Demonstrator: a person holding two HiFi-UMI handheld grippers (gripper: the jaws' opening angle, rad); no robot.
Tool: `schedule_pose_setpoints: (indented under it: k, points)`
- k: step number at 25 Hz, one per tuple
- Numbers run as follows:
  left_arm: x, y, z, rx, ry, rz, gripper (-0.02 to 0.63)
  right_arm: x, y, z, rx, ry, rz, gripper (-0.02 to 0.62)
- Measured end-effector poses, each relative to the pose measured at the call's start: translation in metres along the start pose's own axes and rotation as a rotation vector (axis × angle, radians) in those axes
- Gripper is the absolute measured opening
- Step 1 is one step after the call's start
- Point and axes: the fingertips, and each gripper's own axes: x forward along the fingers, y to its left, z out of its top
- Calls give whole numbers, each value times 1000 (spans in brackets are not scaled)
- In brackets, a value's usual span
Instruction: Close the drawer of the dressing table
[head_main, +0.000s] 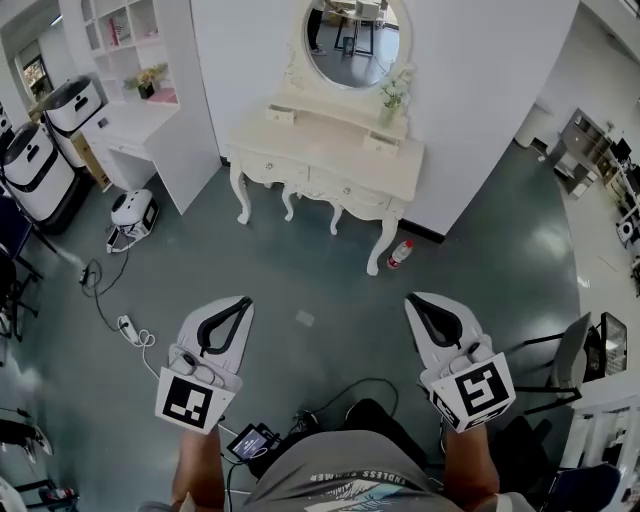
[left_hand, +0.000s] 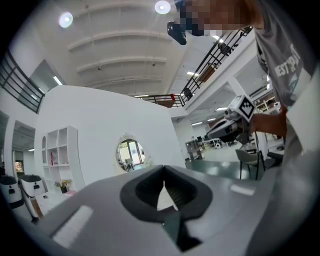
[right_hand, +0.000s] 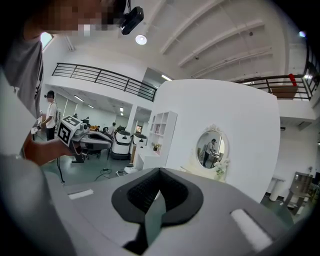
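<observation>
Far ahead — dressing table (head_main: 335, 152), its mirror (head_main: 355, 45) cut off, drawers (head_main: 345, 190) indistinct.

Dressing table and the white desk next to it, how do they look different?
The dressing table stands on curvy legs; the white desk is boxy with flat sides. The dressing table has a round mirror; the white desk has square shelves above it. The dressing table looks cream, the white desk brighter white. Both are pale and carry flowers.
</observation>
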Motion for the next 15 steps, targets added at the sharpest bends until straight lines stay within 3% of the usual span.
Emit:
schedule_pose_setpoints:
  k: [10, 15]
  points:
    - [5, 23, 4, -20, 24, 45, 3, 55, -6, 20, -12, -32, 69, -2]
    - [36, 31, -2, -4, 54, 96, 3, 90, -39, 10, -12, -54, 112, -2]
